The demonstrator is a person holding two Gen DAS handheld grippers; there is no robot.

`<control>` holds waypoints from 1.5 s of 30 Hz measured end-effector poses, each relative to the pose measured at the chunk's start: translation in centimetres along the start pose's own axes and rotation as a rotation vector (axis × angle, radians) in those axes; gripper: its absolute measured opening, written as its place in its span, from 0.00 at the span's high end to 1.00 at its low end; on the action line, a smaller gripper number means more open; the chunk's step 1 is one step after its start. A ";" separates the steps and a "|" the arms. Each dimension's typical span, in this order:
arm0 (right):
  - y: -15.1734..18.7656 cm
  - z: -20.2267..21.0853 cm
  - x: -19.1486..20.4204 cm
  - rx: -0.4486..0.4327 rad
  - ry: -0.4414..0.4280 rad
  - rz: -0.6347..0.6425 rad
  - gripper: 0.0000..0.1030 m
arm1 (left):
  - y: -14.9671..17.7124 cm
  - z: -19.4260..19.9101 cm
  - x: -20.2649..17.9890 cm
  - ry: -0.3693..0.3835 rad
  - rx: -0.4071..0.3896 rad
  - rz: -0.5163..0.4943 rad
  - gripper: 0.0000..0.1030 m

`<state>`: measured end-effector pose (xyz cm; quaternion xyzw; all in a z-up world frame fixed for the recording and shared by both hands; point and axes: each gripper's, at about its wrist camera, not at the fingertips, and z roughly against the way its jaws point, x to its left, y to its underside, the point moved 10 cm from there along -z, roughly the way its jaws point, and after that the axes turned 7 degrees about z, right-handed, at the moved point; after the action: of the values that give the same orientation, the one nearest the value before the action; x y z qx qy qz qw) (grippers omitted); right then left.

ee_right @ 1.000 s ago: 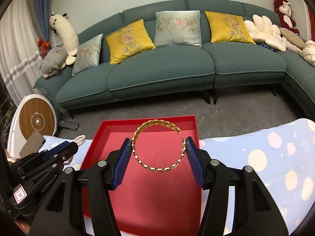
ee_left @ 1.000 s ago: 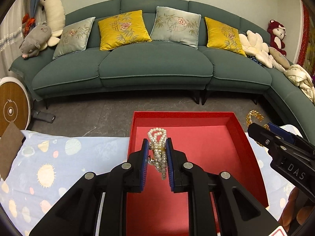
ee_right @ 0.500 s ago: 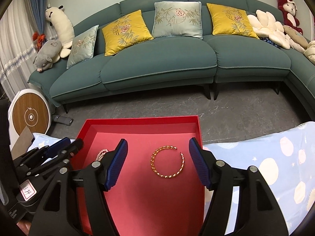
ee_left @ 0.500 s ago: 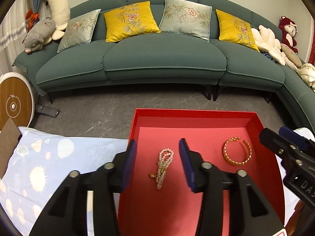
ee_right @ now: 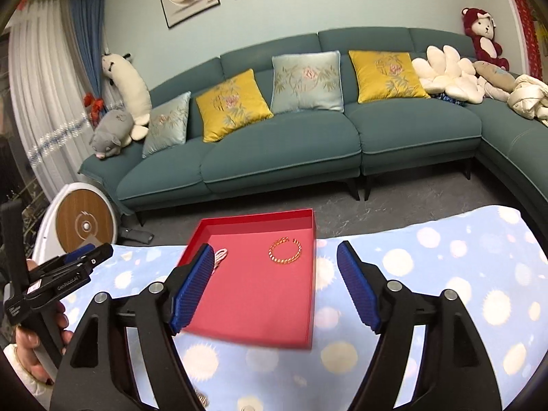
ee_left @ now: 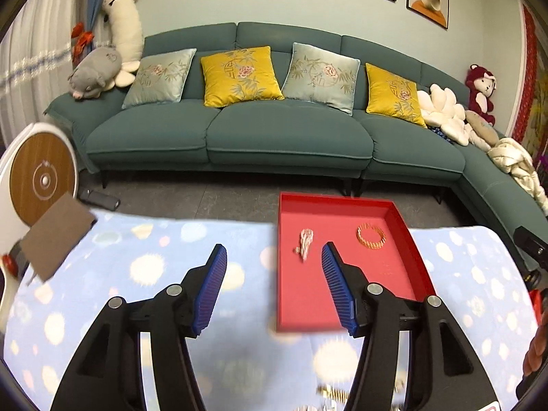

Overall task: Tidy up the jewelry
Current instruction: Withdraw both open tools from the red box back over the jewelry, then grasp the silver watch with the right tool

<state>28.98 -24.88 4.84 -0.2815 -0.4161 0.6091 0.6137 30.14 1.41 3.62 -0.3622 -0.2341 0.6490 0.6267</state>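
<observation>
Now, tray: red tray (ee_left: 404, 239), shallow, raised rim, on the dotted blue cloth (ee_left: 102, 274); right of centre in the left wrist view, centre in the right wrist view (ee_right: 310, 274).
Pearl piece: pearl strand (ee_left: 304, 239), bunched, pale, small gold end; left half of the tray floor; long axis running from lower left to upper right.
Gold piece: gold bracelet (ee_left: 371, 237), open chain-link cuff, flat on the right half of the tray floor, apart from the pearls; gap toward the top in the right wrist view (ee_right: 285, 254).
Left gripper (ee_left: 274, 267): blue pads spread wide, nothing between them, above the cloth and the tray's left edge.
Right gripper (ee_right: 275, 270): spread wide, nothing held, straddling the tray.
Left view only: pearl strand whole; blurred gold links at the bottom edge.
Right view only: left gripper (ee_right: 92, 257) from the side at the left edge; pearls (ee_right: 221, 257) half hidden behind the left pad.
</observation>
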 end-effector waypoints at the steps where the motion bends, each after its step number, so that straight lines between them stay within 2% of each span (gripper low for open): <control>1: 0.4 1.5 0.1 -0.003 -0.003 -0.003 0.29 | 0.9 1.1 0.5 -0.001 0.009 0.005 0.46; 5: 3.2 6.6 0.5 -0.003 0.000 -0.008 0.29 | 5.0 4.4 1.6 -0.030 0.029 -0.001 0.46; 8: 6.7 8.9 1.1 0.026 -0.005 -0.003 0.29 | 8.6 5.5 1.9 -0.024 0.061 0.019 0.45; 11: 10.4 9.5 1.6 0.073 0.002 0.024 0.29 | 12.4 5.3 1.9 0.013 0.133 0.085 0.44; 13: 12.8 8.8 2.0 0.120 0.006 0.038 0.29 | 14.7 4.8 2.2 0.010 0.166 0.114 0.44; 17: 16.4 7.0 3.9 0.196 0.000 0.144 0.30 | 18.1 3.1 1.9 -0.003 0.233 0.114 0.44; 21: 19.1 4.7 6.0 0.253 -0.023 0.224 0.37 | 19.3 2.1 1.6 -0.029 0.221 0.061 0.44; 29: 22.6 1.2 7.5 0.349 -0.069 0.229 0.40 | 20.7 0.8 1.7 -0.031 0.257 0.031 0.44; 43: 24.3 -0.9 7.0 0.405 -0.078 0.195 0.40 | 21.0 1.1 1.9 -0.008 0.265 0.049 0.44; 45: 24.3 -1.0 7.1 0.403 -0.072 0.208 0.47 | 21.0 1.2 1.8 -0.003 0.266 0.050 0.44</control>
<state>16.74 -15.35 -15.14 -0.1730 -0.2764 0.7495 0.5762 15.82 1.19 -11.89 -0.2808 -0.1378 0.6902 0.6526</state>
